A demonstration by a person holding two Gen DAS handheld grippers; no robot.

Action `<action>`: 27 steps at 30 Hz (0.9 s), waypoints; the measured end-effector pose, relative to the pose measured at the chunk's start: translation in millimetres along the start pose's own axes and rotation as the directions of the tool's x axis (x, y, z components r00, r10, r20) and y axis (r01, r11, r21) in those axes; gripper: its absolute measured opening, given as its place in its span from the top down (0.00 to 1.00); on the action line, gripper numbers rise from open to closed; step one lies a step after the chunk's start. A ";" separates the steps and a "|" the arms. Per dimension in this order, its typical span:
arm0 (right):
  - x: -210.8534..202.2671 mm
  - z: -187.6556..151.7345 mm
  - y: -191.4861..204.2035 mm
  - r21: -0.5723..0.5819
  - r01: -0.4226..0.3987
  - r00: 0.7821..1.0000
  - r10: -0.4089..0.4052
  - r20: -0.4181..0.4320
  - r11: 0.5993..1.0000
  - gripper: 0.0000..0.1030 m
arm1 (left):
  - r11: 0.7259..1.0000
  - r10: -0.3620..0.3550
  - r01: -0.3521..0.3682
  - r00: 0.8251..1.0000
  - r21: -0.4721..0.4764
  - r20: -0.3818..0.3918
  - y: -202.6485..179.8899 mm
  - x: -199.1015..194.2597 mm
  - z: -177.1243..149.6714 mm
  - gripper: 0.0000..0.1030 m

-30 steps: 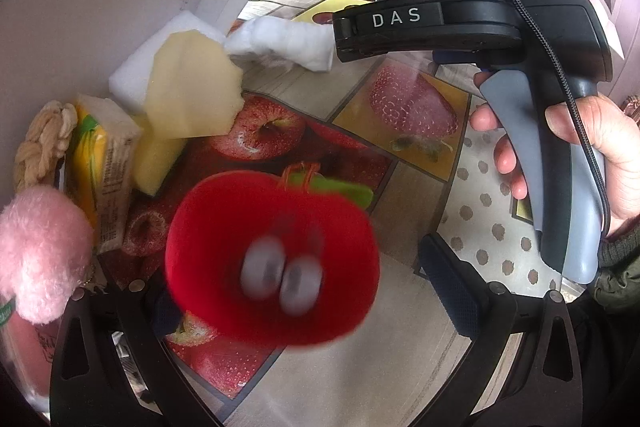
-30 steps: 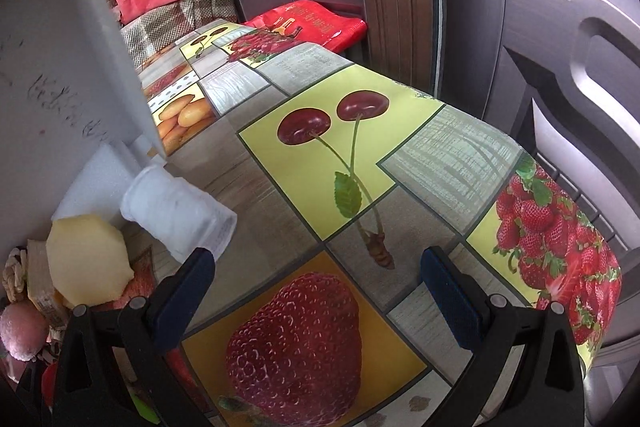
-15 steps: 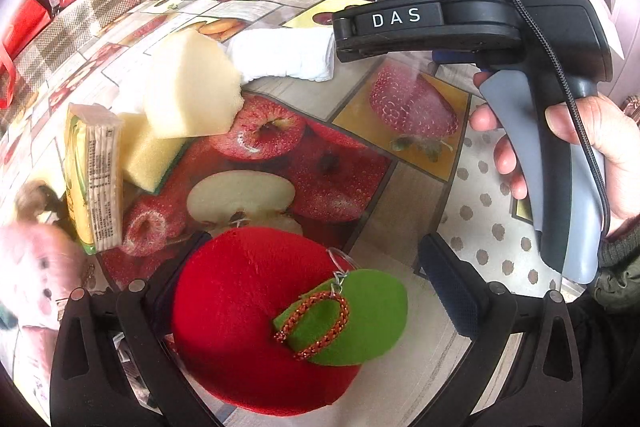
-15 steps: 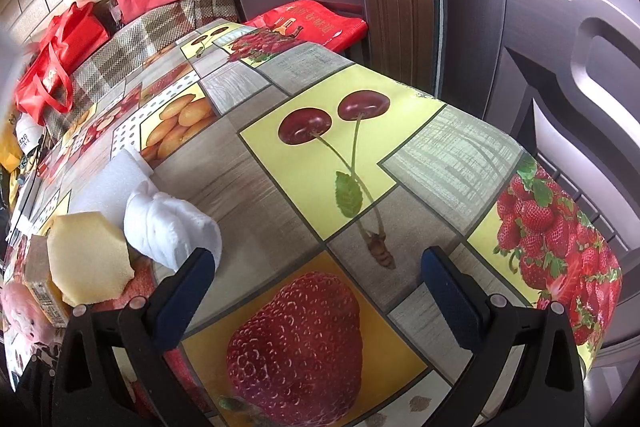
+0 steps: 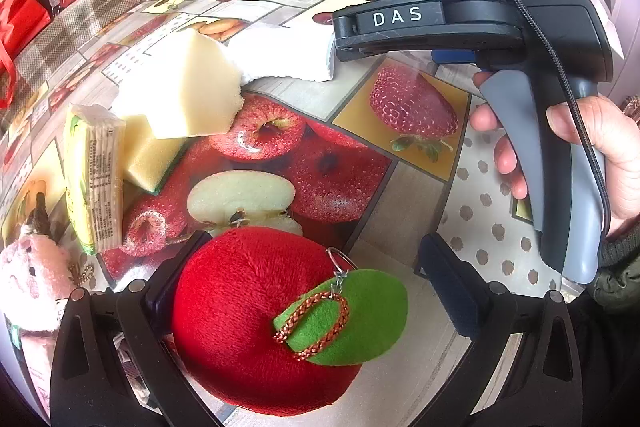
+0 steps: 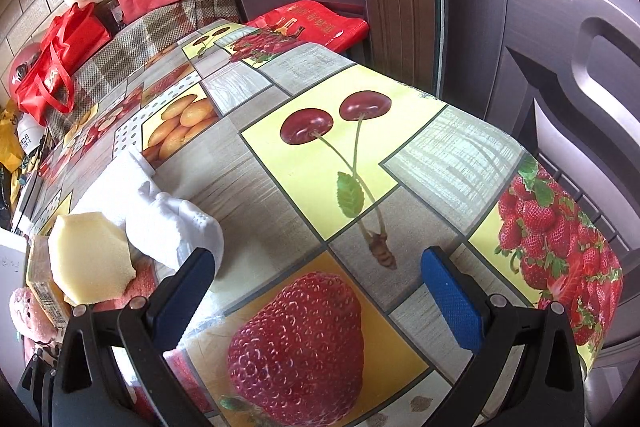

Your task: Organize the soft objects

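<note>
**Plush apple at lower centre of the left wrist view**

We see the red plush apple (image 5: 256,323) on the worktop (image 5: 404,195), its side against one of our left gripper (image 5: 312,283) fingers (image 5: 176,271), the other standing clear. Our right gripper (image 6: 316,291) gapes wide, empty, over the strawberry print.

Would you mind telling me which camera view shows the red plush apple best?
The left wrist view: the red plush apple fills the foreground between the left gripper fingers, green leaf and key ring visible. The right wrist view does not show it.
</note>
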State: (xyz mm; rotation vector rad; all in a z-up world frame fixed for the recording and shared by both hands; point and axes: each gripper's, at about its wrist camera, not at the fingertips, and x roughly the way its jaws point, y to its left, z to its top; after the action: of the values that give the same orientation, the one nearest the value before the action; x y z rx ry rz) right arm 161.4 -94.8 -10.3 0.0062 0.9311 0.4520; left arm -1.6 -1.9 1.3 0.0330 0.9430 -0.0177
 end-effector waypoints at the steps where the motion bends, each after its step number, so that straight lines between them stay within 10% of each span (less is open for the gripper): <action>1: -0.2 -0.1 -0.1 0.002 -0.003 1.000 0.003 0.001 1.000 0.00 | 1.000 0.000 0.000 1.000 0.000 0.000 -0.2 -0.2 -0.2 0.01; 27: -0.2 -0.6 -0.9 -0.012 0.007 1.000 -0.007 0.002 1.000 0.00 | 1.000 0.002 -0.002 1.000 0.002 0.000 -1.4 -0.1 -0.7 0.01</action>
State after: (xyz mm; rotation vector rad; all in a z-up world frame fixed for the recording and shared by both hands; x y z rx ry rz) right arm 161.2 -95.8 -10.7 -0.0070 0.9264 0.4511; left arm -2.3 -3.3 0.9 0.0362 0.9427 -0.0165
